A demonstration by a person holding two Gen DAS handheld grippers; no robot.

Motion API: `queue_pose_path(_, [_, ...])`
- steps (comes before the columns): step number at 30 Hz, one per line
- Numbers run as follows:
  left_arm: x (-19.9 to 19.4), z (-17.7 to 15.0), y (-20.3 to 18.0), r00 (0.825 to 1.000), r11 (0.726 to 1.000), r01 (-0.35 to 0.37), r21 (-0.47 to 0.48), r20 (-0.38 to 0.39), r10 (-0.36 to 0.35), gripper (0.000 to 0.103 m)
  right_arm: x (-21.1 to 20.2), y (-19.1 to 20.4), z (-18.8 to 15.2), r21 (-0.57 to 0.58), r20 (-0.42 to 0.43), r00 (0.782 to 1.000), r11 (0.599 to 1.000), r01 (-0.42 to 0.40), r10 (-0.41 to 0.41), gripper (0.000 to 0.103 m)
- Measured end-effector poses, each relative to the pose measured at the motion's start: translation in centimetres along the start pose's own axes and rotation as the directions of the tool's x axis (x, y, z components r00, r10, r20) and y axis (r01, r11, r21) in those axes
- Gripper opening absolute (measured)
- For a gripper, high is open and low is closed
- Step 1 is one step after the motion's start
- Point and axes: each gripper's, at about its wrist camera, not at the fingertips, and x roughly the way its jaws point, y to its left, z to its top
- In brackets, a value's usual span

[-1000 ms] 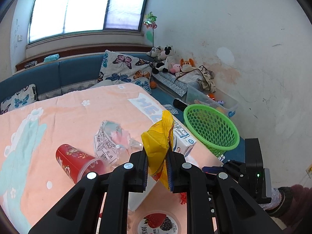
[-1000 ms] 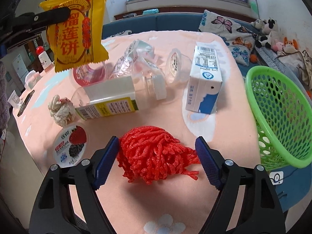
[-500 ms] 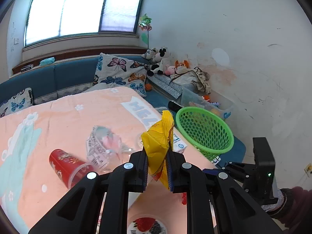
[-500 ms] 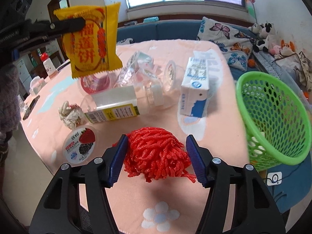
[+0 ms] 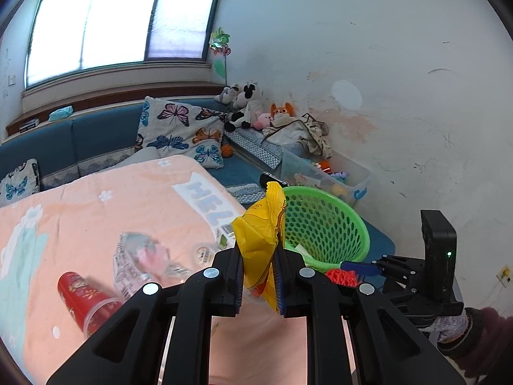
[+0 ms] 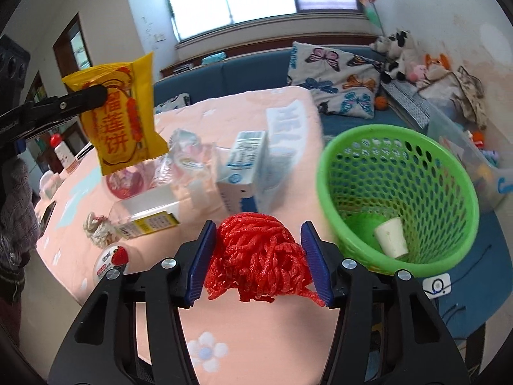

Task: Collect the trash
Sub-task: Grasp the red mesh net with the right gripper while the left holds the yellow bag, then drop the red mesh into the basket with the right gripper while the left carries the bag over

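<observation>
My left gripper [image 5: 258, 276] is shut on a yellow snack packet [image 5: 261, 234] and holds it above the table; the packet also shows in the right wrist view [image 6: 120, 118]. My right gripper [image 6: 261, 260] is shut on a red mesh net ball [image 6: 259, 256], lifted off the table beside the green basket [image 6: 397, 192]. The basket [image 5: 323, 224] stands past the table's right edge and holds a white paper cup [image 6: 391, 237]. The right gripper also shows in the left wrist view [image 5: 352, 272].
On the peach tablecloth [image 6: 256, 337] lie a milk carton [image 6: 243, 166], a clear bottle [image 6: 150, 215], a yogurt cup [image 6: 112, 260], a crumpled tissue [image 6: 96, 231], a red cup [image 5: 83, 298] and crumpled clear plastic [image 5: 138, 260]. A blue sofa with pillows [image 5: 179, 128] stands behind.
My right gripper closed on the red net ball, lifted it and moved toward the basket. My left gripper rose and moved right with the yellow packet.
</observation>
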Motion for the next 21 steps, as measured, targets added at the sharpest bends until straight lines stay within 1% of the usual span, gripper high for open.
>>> queue_pose_path(5, [0.9, 0.7, -0.7, 1.000, 1.000, 0.002, 0.013, -0.015, -0.001, 0.015, -0.6, -1.3, 0.2, 0.024, 0.023, 1.000, 1.000, 0.014, -0.014, 0.054])
queue_pose_path(8, [1.4, 1.3, -1.3, 1.000, 1.000, 0.008, 0.023, -0.018, -0.008, 0.015, -1.0, -2.8, 1.1, 0.027, 0.043, 0.998, 0.998, 0.050, -0.051, 0.054])
queue_pose_path(11, [2.1, 2.2, -2.2, 1.000, 0.999, 0.020, 0.039, -0.016, -0.019, 0.015, -1.4, -5.3, 2.1, 0.054, 0.057, 0.993, 0.994, 0.098, -0.101, 0.054])
queue_pose_path(14, [3.3, 3.0, -3.2, 0.999, 0.998, 0.032, 0.056, -0.022, -0.031, 0.015, -1.5, -8.5, 3.3, 0.096, 0.063, 0.984, 0.982, 0.161, -0.168, 0.054])
queue_pose_path(17, [4.5, 3.7, -4.2, 0.998, 0.997, 0.046, 0.066, -0.033, -0.044, 0.015, -1.5, -11.3, 3.9, 0.137, 0.064, 0.976, 0.970, 0.200, -0.210, 0.055])
queue_pose_path(21, [6.8, 4.6, -5.6, 0.997, 0.994, 0.059, 0.089, -0.060, -0.054, 0.016, -1.0, -14.2, 4.2, 0.182, 0.057, 0.971, 0.959, 0.217, -0.231, 0.056])
